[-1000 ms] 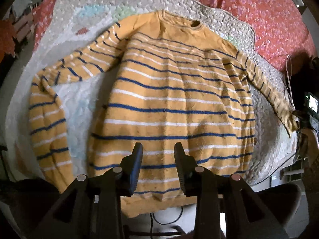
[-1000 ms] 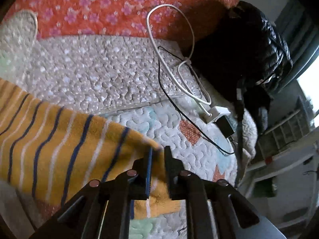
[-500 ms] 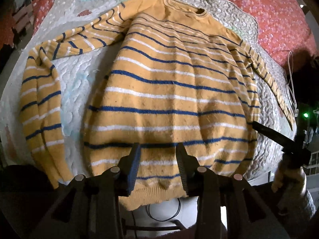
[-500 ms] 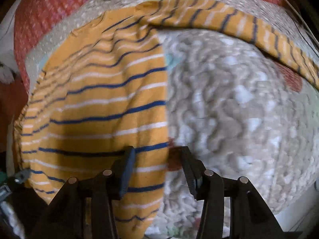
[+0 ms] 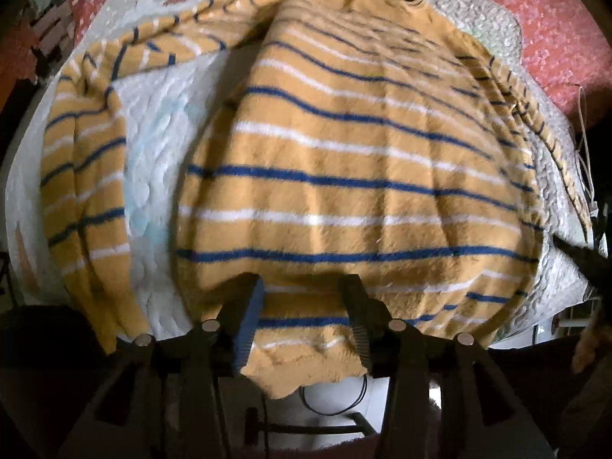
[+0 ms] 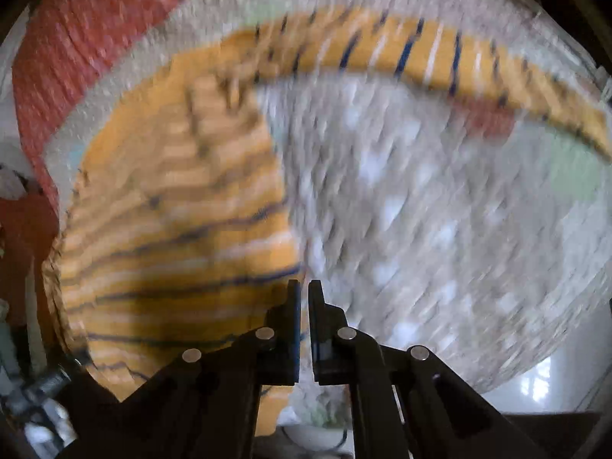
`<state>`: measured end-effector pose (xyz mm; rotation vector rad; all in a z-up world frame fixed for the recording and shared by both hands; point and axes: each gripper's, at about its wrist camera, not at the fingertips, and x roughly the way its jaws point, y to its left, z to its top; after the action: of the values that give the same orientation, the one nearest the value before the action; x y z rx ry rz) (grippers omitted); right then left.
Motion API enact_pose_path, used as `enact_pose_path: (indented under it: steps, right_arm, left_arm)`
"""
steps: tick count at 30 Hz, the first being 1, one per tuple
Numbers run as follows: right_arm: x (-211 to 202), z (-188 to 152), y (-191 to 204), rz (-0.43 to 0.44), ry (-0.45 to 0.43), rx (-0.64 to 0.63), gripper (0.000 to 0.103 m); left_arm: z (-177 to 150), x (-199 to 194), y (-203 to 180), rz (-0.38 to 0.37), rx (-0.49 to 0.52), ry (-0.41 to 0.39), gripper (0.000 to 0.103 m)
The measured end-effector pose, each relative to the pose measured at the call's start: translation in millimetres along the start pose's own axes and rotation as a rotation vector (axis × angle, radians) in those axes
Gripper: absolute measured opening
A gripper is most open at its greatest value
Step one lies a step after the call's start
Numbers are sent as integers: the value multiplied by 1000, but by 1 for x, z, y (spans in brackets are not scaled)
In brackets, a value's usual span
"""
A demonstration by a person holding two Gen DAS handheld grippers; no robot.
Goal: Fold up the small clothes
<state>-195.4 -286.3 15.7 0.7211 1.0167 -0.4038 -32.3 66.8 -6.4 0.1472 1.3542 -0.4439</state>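
Left wrist view. Item: one mustard sweater (image 5: 355,160) with blue and white stripes, laid flat, neck at the far end, on a pale quilted blanket (image 5: 153,141) over a red floral bedspread (image 5: 550,11). Its hem (image 5: 306,359) hangs slightly over the near edge of the bed.

Left tool (image 5: 306,306): fingers apart, set either side of the hem's middle, fabric between them but not pinched.

Right tool (image 6: 304,298): fingers drawn nearly together at the sweater's right side edge; the frame is blurred, so I cannot tell whether cloth is caught between them.

Sleeves: left sleeve (image 5: 80,176) bent back down toward the near end; right sleeve (image 6: 440,57) stretched out well away from the body.

Hazards, as I judge them:
- The left tool, closing on thick fuzzy knit, may take only the top layer, so the fold drags unevenly.
- The right tool may close on the blanket instead of the sweater, lifting the bedding with it.
- The overhanging hem could slide off the bed if tugged nearward.
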Motion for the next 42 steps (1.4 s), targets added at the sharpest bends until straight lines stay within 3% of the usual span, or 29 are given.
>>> enact_pose_path:
  steps: [1,2,3,4,8,11,15,16,17,18,20,23,26,31,36,42]
  right_arm:
    - [-9,11,-14,8,-27,53,9]
    - [-17,20,-35,28,-47,131,22]
    - [-22,28,-58,48,-64,225,43]
    - [-26,34,-82,64,-84,321,51]
    - [-25,50,-163,34,-161,579,54]
    - [-16,55,-196,118,-201,728,54]
    - [-17,73,-200,100,-275,743,58]
    - [-16,81,-201,84,-287,739,57]
    - [-16,85,-204,71,-294,745,41]
    - [-12,88,-205,71,-292,749,7]
    - [-17,96,-216,61,-316,763,6]
    - [-41,112,-216,-38,-378,690,5]
    - [-63,132,-199,-136,-420,600,5]
    - [-73,159,-132,-182,-429,378,5]
    - [-46,170,-16,-118,-386,103,5]
    - [40,149,129,22,-228,-153,5]
  left_arm:
    - [-1,0,0,-3,-1,-2,43]
    - [0,-1,1,-6,-3,-3,43]
    - [0,-3,1,-14,-12,-6,43]
    - [0,-5,3,-27,-23,-12,43]
    - [-1,-22,1,-99,-43,-54,43]
    - [0,-30,-7,-105,-20,-70,43]
    - [2,-32,-21,-91,15,-72,43]
    - [2,-30,-24,-87,17,-67,43]
    - [2,-29,-23,-83,17,-59,43]
    - [1,-28,-23,-79,14,-54,43]
    - [0,-28,-20,-73,9,-54,43]
    - [4,-27,-16,-73,-12,-60,43]
    - [9,-25,-13,-83,-17,-63,43]
    - [19,-30,-8,-113,-18,-109,43]
    - [31,-35,3,-157,-12,-160,43]
    - [45,-29,25,-207,7,-234,44]
